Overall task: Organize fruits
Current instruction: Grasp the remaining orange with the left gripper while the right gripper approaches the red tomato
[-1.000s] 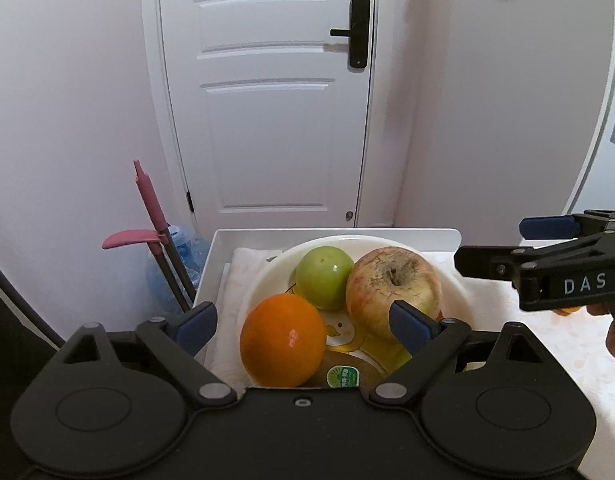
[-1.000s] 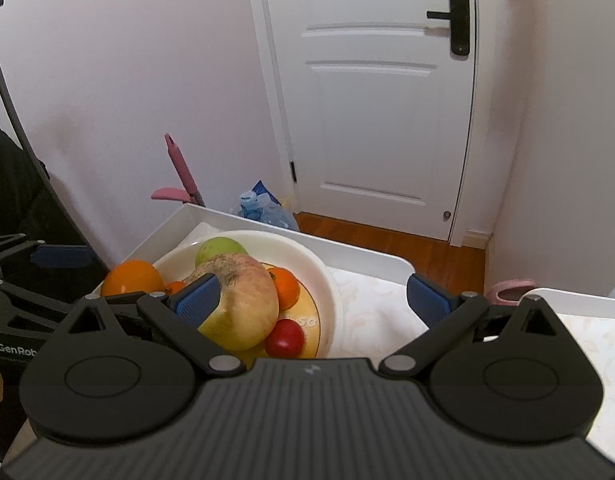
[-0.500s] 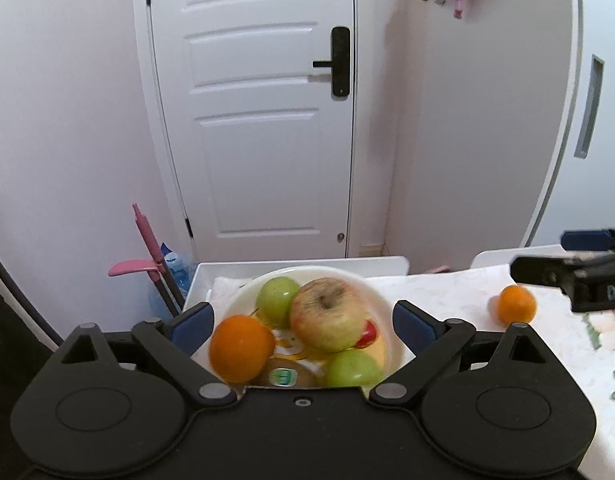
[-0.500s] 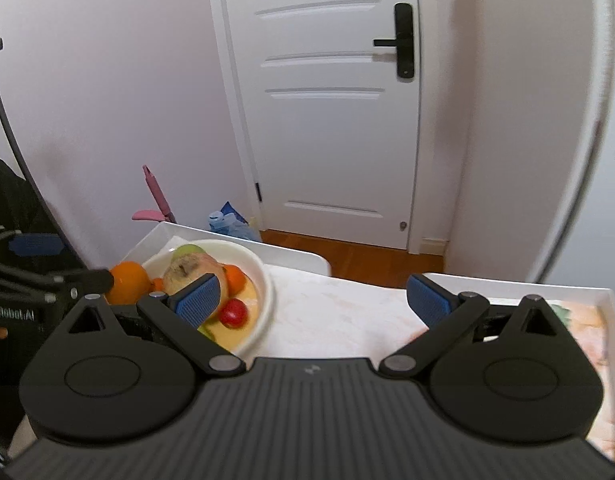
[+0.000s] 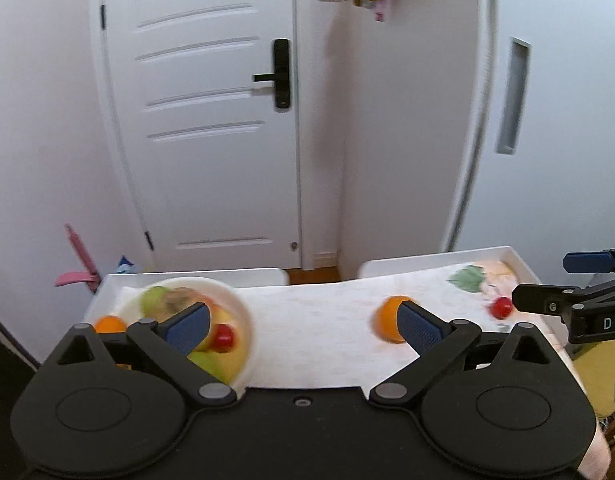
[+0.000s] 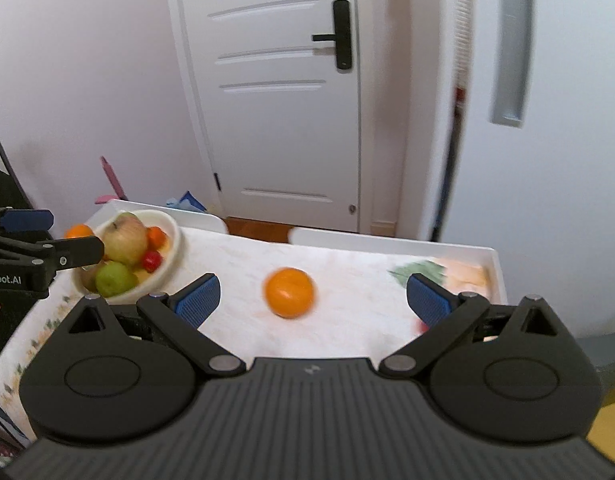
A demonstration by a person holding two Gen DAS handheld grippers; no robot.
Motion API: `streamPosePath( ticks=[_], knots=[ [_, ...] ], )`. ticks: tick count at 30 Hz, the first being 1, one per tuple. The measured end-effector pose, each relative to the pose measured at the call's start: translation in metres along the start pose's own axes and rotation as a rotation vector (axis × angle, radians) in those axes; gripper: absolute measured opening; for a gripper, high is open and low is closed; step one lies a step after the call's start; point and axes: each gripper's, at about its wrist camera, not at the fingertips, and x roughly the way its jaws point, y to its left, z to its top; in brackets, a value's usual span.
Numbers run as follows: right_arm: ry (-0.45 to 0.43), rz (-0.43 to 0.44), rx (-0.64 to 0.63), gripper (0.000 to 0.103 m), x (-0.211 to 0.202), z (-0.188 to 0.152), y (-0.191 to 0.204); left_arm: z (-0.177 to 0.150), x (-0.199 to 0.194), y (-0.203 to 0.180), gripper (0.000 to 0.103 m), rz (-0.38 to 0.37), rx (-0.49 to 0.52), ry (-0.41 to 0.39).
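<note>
**Loose orange on surface, both tools empty**

Orange (image 6: 289,292) lies alone on the cloth-covered surface (image 6: 347,280), mid-way across it, blurred. In the right wrist view it sits ahead of the right tool (image 6: 313,294), between the two blue pads but not touched by either; jaws spread wide, nothing held. In the left wrist view the same orange (image 5: 387,318) shows just beside the left tool's (image 5: 305,322) right pad, partly hidden behind it, no contact visible. Left tool's jaws are opening, nothing between them.

Small red fruit (image 5: 502,307) lies further right on the surface, near the right tool's tip as seen from the left view. Bowl (image 6: 169,256) of fruit stands at the far left end: big apple (image 6: 125,238), green apple (image 6: 115,278), red and orange pieces. A second orange (image 6: 78,231) sits outside the bowl, just beside its left rim. White door (image 6: 287,100) behind.
</note>
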Motion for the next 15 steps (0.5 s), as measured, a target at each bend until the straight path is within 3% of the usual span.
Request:
streamPosePath(
  ticks=[7,15],
  knots=[
    [0.051,-0.017,-0.016,0.103,0.002,-0.011,-0.048,-0.002,0.027,-0.052,0.101,-0.025,0.017,0.068],
    [0.114,-0.011,-0.065,0.103,0.036,-0.017,-0.082,-0.008,0.081,-0.091,0.101,-0.024,0.044,0.141]
  ],
)
